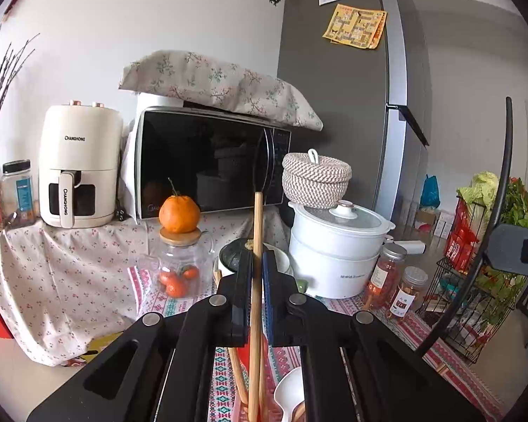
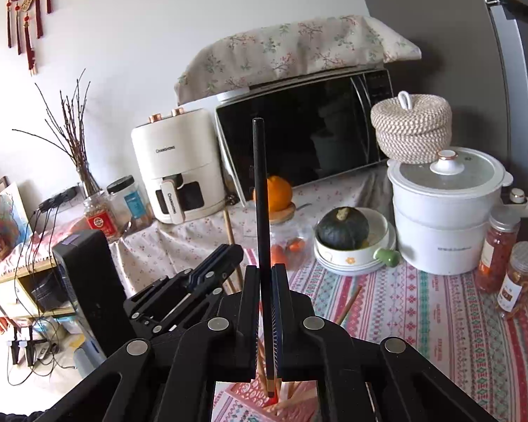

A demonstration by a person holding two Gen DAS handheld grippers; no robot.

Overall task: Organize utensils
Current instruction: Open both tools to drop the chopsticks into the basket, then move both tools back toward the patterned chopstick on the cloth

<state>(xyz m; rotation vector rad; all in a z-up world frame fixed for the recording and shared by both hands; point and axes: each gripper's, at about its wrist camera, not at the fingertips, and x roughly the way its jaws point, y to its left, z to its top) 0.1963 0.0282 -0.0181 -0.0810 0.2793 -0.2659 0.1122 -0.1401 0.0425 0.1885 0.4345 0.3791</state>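
Here, over the patterned tablecloth (image 2: 422, 302), the left claw (image 1: 257, 263) clamps a wooden-handled utensil (image 1: 256, 225), the right claw (image 2: 265, 277) a black chopstick (image 2: 260, 190).

Bare patterned tablecloth (image 2: 422, 320) lies open to the right; white pot (image 2: 443, 218) and jars (image 2: 498, 249) block beyond.

My left gripper (image 1: 257, 281) has its jaws clamped on a wooden-handled spatula (image 1: 256, 246), upright before the microwave (image 1: 207, 161), above the patterned tabletop (image 1: 225, 369).

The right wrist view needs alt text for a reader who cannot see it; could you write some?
The right gripper is shut on an upright black chopstick, above a patterned tablecloth. Behind stand a microwave, an air fryer and a white pot.
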